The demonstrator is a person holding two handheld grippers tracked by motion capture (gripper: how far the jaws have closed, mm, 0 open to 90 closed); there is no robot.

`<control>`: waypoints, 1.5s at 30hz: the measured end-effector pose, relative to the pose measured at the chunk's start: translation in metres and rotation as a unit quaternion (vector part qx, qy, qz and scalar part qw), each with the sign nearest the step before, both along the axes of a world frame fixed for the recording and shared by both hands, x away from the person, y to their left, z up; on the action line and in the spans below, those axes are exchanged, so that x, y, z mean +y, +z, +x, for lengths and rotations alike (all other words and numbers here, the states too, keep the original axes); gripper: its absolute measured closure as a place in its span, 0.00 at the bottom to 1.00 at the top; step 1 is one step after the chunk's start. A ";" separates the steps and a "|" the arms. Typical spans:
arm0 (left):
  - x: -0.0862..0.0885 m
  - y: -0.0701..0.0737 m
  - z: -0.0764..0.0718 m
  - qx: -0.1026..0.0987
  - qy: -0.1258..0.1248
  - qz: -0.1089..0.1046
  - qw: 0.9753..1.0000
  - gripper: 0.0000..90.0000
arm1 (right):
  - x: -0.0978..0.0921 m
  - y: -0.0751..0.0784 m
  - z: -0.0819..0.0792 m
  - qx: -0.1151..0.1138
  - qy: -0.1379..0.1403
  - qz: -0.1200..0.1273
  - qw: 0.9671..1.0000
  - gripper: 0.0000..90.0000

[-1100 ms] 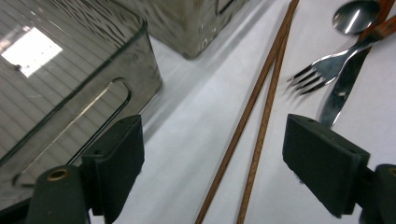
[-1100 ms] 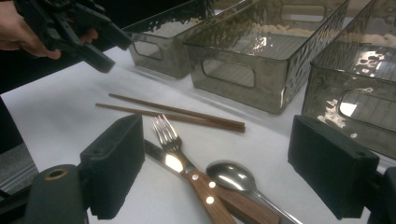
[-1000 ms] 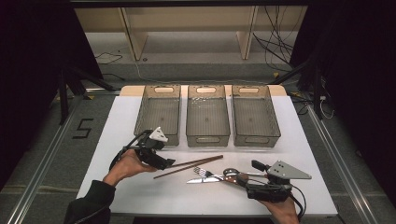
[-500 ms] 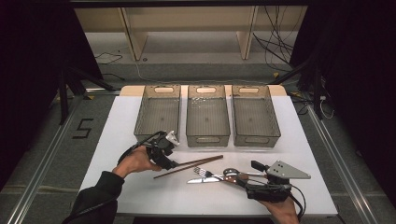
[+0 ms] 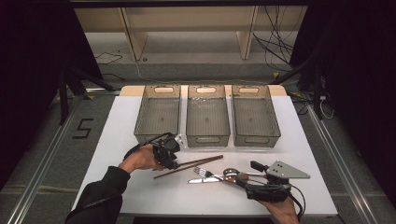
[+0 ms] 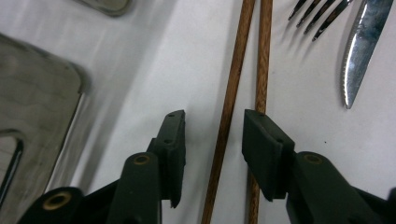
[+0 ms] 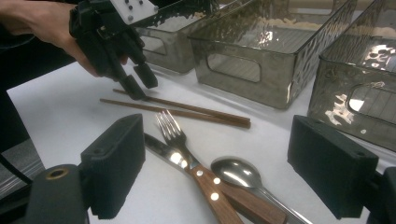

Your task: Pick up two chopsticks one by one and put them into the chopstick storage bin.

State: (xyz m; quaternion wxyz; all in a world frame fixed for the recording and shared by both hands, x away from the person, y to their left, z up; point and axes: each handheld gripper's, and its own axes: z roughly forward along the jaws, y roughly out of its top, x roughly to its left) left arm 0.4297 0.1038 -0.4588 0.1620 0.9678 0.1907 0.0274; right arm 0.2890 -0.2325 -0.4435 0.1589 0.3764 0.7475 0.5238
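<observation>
Two chopsticks are straddled, ungripped, by the parted left claw near the surface's front edge; the right claw is held wide, empty. Three bins are counted.

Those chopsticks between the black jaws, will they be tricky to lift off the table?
Probably a little. The chopsticks look like thin, straight wooden sticks, so likely stiff and light. They are two separate pieces, and the open left gripper brackets only one, with the other under a jaw. One may well roll or slip out.
</observation>
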 end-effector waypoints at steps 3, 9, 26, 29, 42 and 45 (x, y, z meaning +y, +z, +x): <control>-0.004 -0.001 0.001 0.007 -0.014 0.010 1.000 0.72 | 0.000 0.000 0.000 0.001 0.001 -0.001 1.000 0.22; -0.010 -0.001 0.001 0.010 -0.032 0.038 0.999 0.78 | 0.000 0.000 0.000 0.004 0.002 -0.002 1.000 0.23; -0.015 -0.001 -0.003 0.000 -0.075 0.046 0.996 0.93 | 0.000 -0.001 0.001 0.005 -0.003 -0.002 1.000 0.23; -0.014 -0.001 -0.003 -0.002 -0.079 0.045 0.996 0.94 | -0.001 -0.001 0.001 0.006 -0.003 -0.001 1.000 0.24; -0.006 0.021 -0.010 -0.041 -0.067 0.021 0.997 0.94 | -0.001 -0.001 0.001 0.006 -0.002 0.000 1.000 0.24; -0.002 0.031 -0.012 -0.050 -0.066 0.015 0.996 0.94 | -0.001 -0.001 0.001 0.006 0.000 0.002 1.000 0.23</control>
